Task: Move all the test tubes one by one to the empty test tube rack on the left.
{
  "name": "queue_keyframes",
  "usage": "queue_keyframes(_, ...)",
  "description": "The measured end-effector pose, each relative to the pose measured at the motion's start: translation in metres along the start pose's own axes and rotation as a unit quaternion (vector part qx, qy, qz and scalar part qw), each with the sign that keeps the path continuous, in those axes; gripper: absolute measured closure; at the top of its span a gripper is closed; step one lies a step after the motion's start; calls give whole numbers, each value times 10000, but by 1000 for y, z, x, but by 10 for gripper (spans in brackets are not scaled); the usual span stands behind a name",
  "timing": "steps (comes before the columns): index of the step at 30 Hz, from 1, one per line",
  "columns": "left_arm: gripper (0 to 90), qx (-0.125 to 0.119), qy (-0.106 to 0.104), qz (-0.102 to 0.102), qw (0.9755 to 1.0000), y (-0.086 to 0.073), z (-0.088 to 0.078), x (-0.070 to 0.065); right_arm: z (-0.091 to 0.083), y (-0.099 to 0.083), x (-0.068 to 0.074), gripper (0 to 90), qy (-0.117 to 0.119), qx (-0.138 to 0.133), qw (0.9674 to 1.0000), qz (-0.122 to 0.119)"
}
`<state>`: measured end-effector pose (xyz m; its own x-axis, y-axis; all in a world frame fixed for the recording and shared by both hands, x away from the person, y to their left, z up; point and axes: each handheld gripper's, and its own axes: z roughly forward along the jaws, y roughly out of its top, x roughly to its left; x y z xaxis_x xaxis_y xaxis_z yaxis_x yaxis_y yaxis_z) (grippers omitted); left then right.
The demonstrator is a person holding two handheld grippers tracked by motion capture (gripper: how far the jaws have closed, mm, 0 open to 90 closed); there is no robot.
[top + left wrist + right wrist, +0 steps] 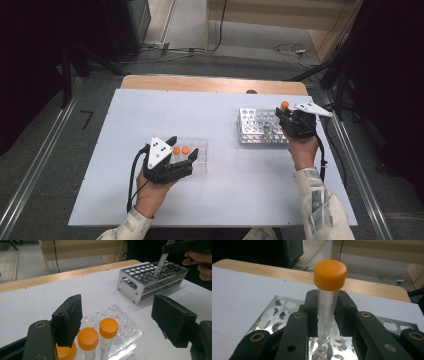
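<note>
My right gripper [325, 300] is shut on a clear tube [325, 317] with an orange cap [330, 273], held upright just below the cap. The tube's tip hangs over a hole of the metal rack [274, 312]. From above, that gripper [292, 122] stands at the rack's [255, 127] right end, with the cap [284, 105] on top. My left gripper [120, 317] is open, its jaws wide on either side of a clear plastic rack [127, 331] that holds three orange-capped tubes [108, 327]. The pads do not touch them. From above, the left gripper [183, 147] sits at the clear rack [200, 157].
The white tabletop [150, 115] lies on a wooden table whose far edge [210, 84] shows. The metal rack [140, 287] has many vacant holes. Cables [295, 50] trail on the floor beyond the table, and dark stands flank both sides.
</note>
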<state>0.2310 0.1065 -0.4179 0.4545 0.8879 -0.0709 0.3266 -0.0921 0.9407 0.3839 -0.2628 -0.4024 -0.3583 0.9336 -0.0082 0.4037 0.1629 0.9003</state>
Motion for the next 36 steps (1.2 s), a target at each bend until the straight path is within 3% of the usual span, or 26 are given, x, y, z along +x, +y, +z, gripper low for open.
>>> queue_keyframes(7, 250, 8, -22, 7, 10000, 0, 0, -1, -23, 8, 5, 715, 140, -203, 9996, -103)
queue_keyframes(19, 249, 3, -36, 11, 10000, 0, 0, -4, -43, -9, 30, 715, 788, -70, 9962, -357)
queue_keyframes(28, 251, 14, -121, 75, 9999, 0, 0, -9, -50, -26, 63, 714, 1472, 119, 9870, -636)
queue_keyframes(36, 251, 7, -161, 84, 9998, 1, -1, -11, -49, -37, 86, 714, 1801, 275, 9794, -867)
